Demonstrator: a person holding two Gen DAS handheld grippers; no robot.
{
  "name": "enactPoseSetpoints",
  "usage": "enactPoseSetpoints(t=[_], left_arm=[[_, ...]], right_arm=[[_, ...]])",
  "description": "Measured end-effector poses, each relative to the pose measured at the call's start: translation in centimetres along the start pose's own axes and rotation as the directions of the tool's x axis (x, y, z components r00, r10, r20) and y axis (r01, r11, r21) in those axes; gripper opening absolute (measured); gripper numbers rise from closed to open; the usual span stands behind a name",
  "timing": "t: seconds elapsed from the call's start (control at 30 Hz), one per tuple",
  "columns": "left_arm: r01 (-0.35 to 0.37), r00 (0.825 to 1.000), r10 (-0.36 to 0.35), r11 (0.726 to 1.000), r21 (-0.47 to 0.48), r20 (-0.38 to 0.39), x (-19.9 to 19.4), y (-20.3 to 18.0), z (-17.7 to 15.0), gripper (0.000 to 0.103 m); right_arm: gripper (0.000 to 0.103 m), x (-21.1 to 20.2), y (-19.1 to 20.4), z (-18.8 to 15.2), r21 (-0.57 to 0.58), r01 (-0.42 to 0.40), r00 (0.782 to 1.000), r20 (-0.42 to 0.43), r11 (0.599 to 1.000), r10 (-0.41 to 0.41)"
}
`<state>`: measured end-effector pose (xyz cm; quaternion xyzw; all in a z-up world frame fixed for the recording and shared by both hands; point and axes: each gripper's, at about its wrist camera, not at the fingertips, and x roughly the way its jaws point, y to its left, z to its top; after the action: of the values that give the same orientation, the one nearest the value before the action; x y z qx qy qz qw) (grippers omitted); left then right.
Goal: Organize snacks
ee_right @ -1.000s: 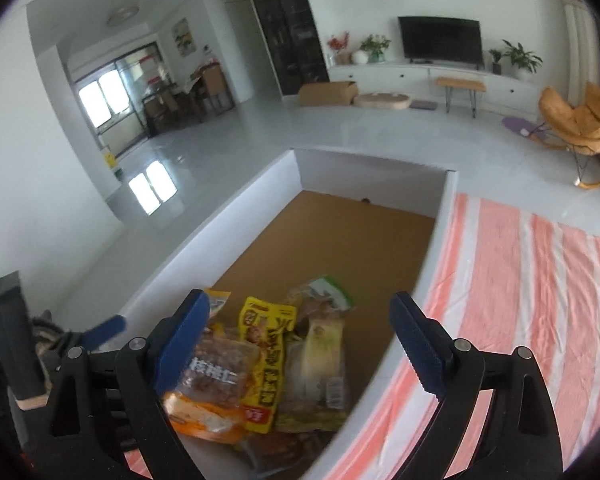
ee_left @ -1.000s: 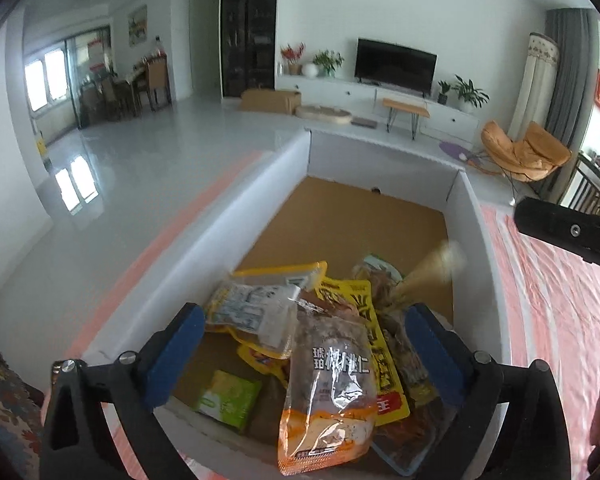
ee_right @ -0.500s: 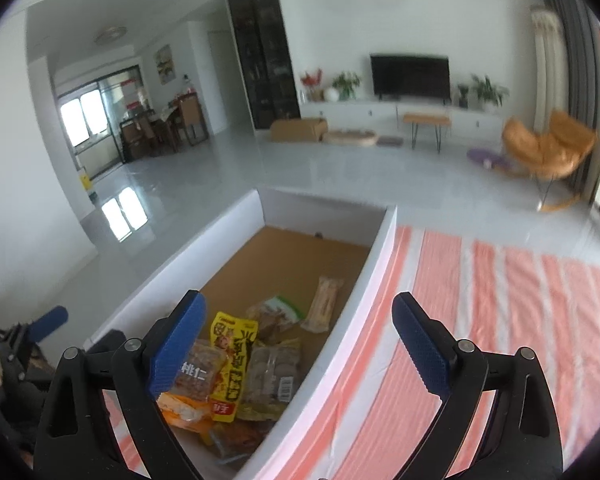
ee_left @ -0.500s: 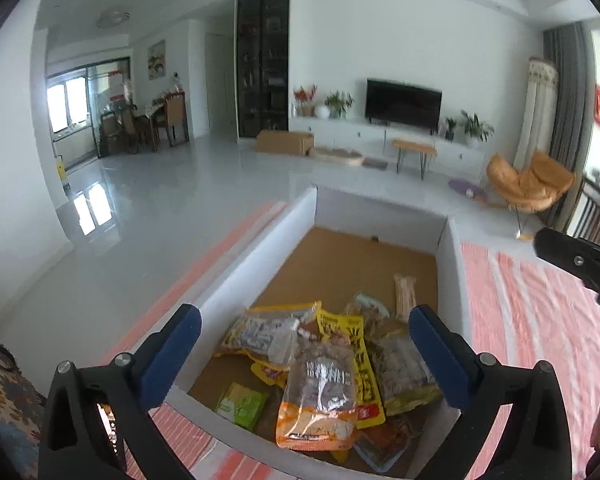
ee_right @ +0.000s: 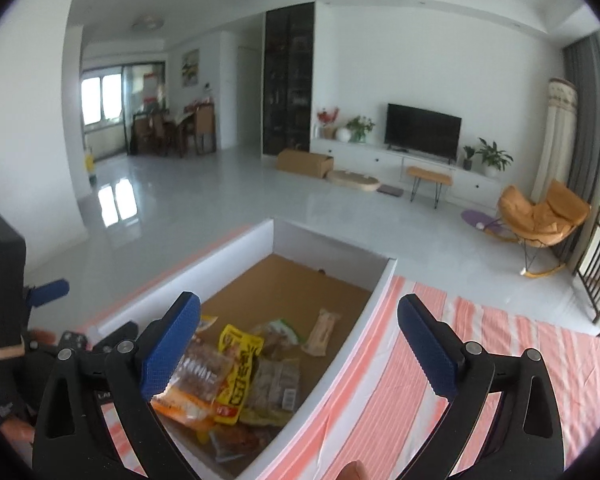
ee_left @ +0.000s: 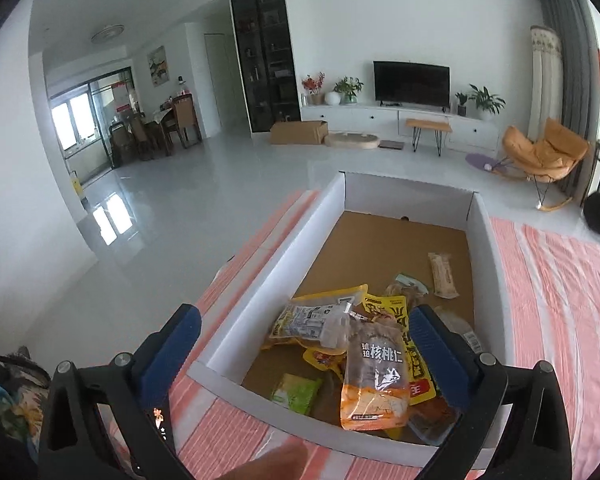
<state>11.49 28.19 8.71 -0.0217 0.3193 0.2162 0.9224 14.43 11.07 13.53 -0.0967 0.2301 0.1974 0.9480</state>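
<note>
a shallow white box [ee_left: 260, 292] with a bare brown cardboard floor is being shown on a cloth [ee_left: 560, 300] striped salmon and white. crinkly plastic snack packets are being seen heaped at the near end of the box: a clear-and-orange walnut packet [ee_left: 374, 380] lying on top, a glossy yellow packet [ee_left: 408, 344] partly under it toward 2 o'clock, a clear packet with a yellow border [ee_left: 316, 318] at 10 o'clock of the walnut packet, and a small green packet [ee_left: 298, 392] flat on the cardboard at 8 o'clock of it. a slim pale snack bar [ee_left: 443, 275] is being seen lying alone farther up the floor, well apart from the heap, toward 1 o'clock.

the left gripper [ee_left: 304, 340] is being held with its ribbed blue pads wide apart and nothing between them — only the box below. the right gripper [ee_right: 298, 344] is being opened at this moment, its textured blue pads already wide, and nothing is being gripped; its left pad is seen over the heap, its right pad over the cloth.

the green packet is being shown only in the left wrist view; in the right wrist view that corner is hidden behind the black finger frame. the right wrist view alone is showing the left gripper's blue fingertip [ee_right: 50, 291] at 9 o'clock, outside the box.
</note>
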Motion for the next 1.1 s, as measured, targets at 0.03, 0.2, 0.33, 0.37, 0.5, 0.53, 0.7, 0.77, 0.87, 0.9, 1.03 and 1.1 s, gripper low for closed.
enactPoseSetpoints(t=[0.03,0.2,0.33,0.37,0.5,0.53,0.7,0.77,0.87,0.9,1.03,1.1], left_arm=[[0.004,1.0,-0.004,1.0,-0.001,0.0,0.0,0.2,-0.2,0.103],[0.016,1.0,-0.016,1.0,-0.013,-0.007,-0.1,0.9,-0.4,0.103],[0.015,1.0,-0.015,0.999,-0.031,-0.003,0.0,1.6,-0.7,0.103],[0.017,1.0,-0.017,0.999,-0.035,-0.003,0.0,1.7,-0.7,0.103],[0.009,1.0,-0.009,1.0,-0.028,0.0,0.2,1.7,-0.9,0.103],[0.015,1.0,-0.015,1.0,-0.027,0.0,0.2,1.7,-0.9,0.103],[0.039,0.999,-0.039,0.999,-0.023,0.0,0.3,1.8,-0.9,0.103],[0.038,0.999,-0.038,0.999,-0.02,-0.004,0.3,1.8,-0.9,0.103],[0.058,0.998,-0.058,0.998,-0.033,-0.023,0.6,1.8,-0.9,0.103],[0.062,0.998,-0.062,0.998,-0.034,-0.026,0.6,1.9,-0.9,0.103],[0.087,0.995,-0.089,0.996,-0.036,-0.049,0.9,1.6,-1.0,0.103],[0.113,0.99,-0.117,0.992,-0.051,-0.075,1.2,1.7,-0.9,0.103]], right_arm=[[0.1,0.2,0.4,-0.1,-0.009,0.007,1.0,-0.005,1.0,-0.007],[0.1,1.0,0.6,-0.5,0.014,0.002,0.998,-0.058,1.0,-0.001],[0.1,1.4,0.9,-1.0,0.039,-0.003,0.997,-0.075,0.999,0.005],[0.1,1.4,1.0,-1.1,0.037,0.0,0.997,-0.071,0.999,0.003],[0.1,1.7,1.6,-1.4,0.027,0.004,0.997,-0.072,1.0,-0.002],[0.1,1.8,1.6,-1.5,0.028,0.002,0.997,-0.076,1.0,0.0],[0.1,2.1,2.0,-1.8,0.032,-0.005,0.996,-0.086,0.999,0.007],[0.1,2.2,2.1,-1.9,0.032,-0.005,0.996,-0.089,0.999,0.008],[0.1,2.4,2.1,-2.0,0.031,0.0,0.996,-0.092,1.0,0.003],[0.1,2.4,2.1,-2.0,0.033,0.0,0.996,-0.094,0.999,0.003],[0.1,2.6,1.9,-2.1,0.053,0.005,0.994,-0.109,0.999,0.001],[0.1,2.8,1.8,-2.1,0.062,0.019,0.991,-0.134,0.998,-0.01]])
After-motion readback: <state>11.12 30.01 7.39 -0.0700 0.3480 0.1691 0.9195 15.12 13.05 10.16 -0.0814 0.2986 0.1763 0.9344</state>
